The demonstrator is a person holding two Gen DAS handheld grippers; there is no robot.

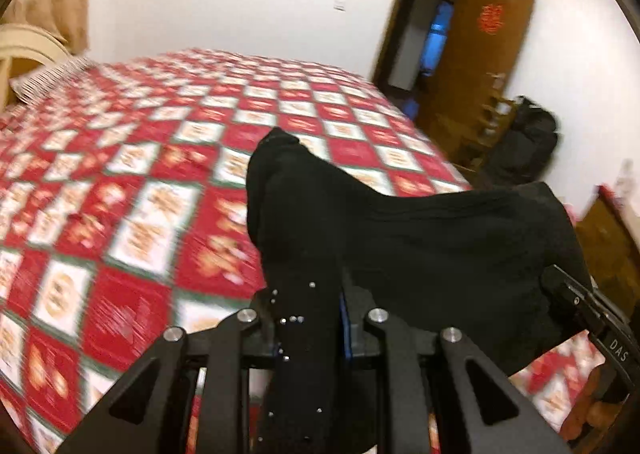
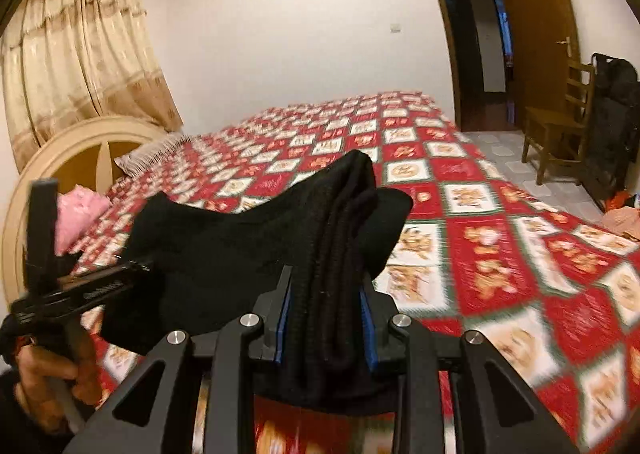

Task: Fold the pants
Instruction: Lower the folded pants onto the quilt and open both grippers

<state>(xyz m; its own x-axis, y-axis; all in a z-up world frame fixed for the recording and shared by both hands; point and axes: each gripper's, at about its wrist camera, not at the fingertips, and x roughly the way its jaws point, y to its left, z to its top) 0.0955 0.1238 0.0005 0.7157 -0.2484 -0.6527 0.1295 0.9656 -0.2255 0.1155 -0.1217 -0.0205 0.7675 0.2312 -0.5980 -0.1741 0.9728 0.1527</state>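
The black pants [image 1: 420,238] hang stretched between both grippers above the bed. My left gripper [image 1: 308,294] is shut on a bunched edge of the pants, whose fabric covers the fingertips. My right gripper [image 2: 326,294] is shut on a thick, folded bundle of the pants [image 2: 224,250] between its blue pads. In the right wrist view the left gripper [image 2: 100,286] shows at the left, held by a hand. In the left wrist view the right gripper [image 1: 592,306] shows at the right edge.
The bed has a red and white checkered cover [image 1: 140,174] and a cream headboard [image 2: 60,158]. A pink cloth [image 2: 76,214] and a pillow [image 2: 152,154] lie near the headboard. A wooden chair [image 2: 560,122], black bag [image 2: 612,114] and open door [image 2: 532,34] stand at the right.
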